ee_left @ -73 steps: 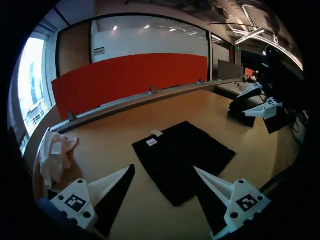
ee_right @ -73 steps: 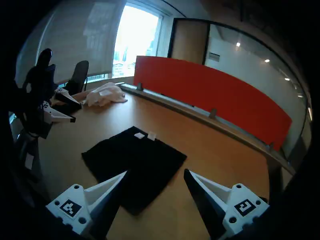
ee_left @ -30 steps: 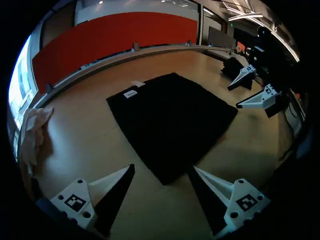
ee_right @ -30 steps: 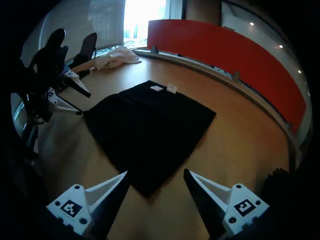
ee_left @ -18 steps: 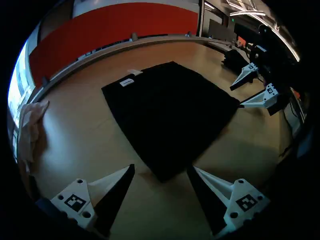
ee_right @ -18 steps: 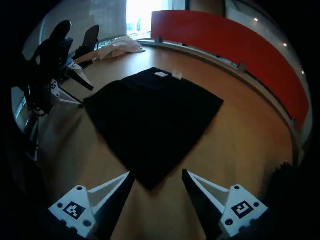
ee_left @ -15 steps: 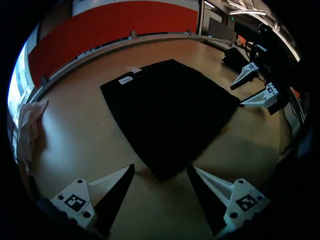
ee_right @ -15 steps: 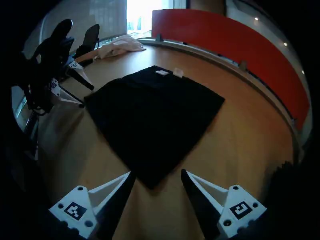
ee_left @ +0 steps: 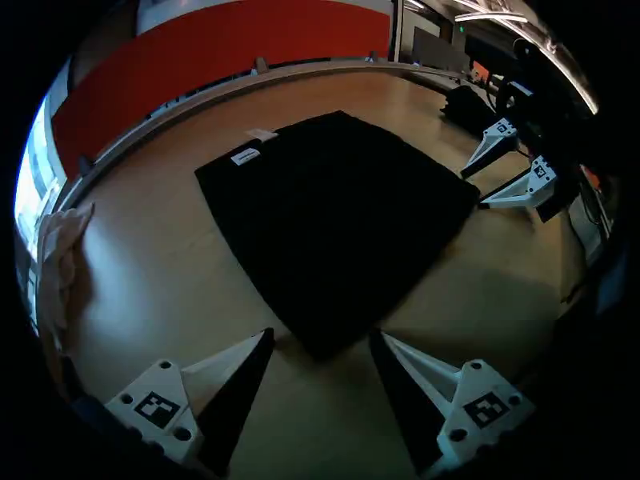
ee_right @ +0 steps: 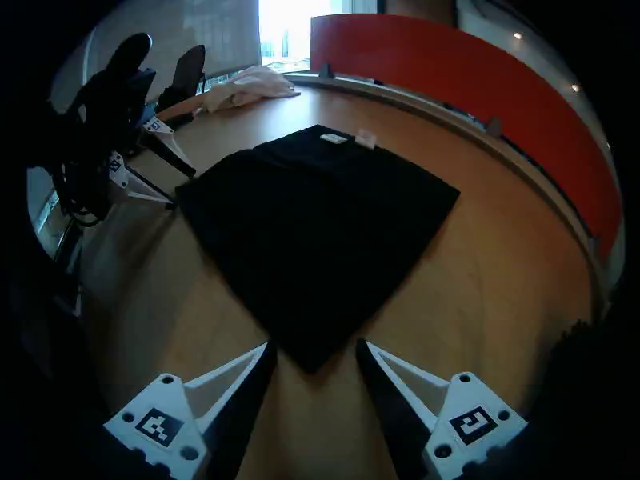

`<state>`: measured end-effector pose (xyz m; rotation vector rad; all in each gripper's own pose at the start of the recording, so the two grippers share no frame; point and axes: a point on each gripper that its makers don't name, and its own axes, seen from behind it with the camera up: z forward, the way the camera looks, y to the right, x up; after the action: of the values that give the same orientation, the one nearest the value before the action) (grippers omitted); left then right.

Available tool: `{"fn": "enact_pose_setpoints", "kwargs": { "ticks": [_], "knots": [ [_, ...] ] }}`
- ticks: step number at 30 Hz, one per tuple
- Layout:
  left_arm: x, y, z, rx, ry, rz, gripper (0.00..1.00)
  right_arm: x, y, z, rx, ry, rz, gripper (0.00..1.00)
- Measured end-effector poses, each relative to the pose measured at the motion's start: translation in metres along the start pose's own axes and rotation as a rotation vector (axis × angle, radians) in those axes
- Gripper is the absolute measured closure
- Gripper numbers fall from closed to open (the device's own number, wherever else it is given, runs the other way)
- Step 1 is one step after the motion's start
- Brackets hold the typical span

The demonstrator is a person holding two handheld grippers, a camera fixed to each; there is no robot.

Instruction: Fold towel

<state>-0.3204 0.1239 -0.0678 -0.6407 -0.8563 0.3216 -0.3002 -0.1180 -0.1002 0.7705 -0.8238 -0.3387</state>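
My left gripper and right gripper both stand with fingers moderately wide apart, gripping nothing, each low over the wooden table, whose far edge carries a red divider. The black towel lies flat mid-table, one near corner between the left tips and another between the right tips; I can't tell if they touch it. A pale crumpled cloth sits at the table's window-side edge, and two small white tags sit at the towel's far corner.
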Motion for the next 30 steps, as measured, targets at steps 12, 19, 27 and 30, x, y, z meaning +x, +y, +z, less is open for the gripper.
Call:
{"fn": "enact_pose_setpoints", "kwargs": {
  "ticks": [12, 19, 27, 30],
  "knots": [
    [0.0006, -0.0013, 0.0001, 0.013, -0.007, -0.016, 0.30, 0.0013, 0.0000, 0.0008, 0.002, -0.005, 0.002, 0.64],
    [0.0010, 0.0027, 0.0011, 0.009, -0.013, -0.011, 0.51, 0.0005, -0.0008, -0.0004, 0.001, -0.005, 0.010, 0.70],
    [0.0024, 0.0019, -0.0002, 0.022, -0.019, -0.031, 0.82, 0.0000, -0.0041, -0.0017, 0.015, -0.004, 0.017, 0.83],
    [0.0028, 0.0015, -0.0014, 0.020, -0.020, -0.047, 0.87, 0.0012, -0.0070, -0.0018, 0.023, -0.001, 0.016, 0.84]
  ]
}}
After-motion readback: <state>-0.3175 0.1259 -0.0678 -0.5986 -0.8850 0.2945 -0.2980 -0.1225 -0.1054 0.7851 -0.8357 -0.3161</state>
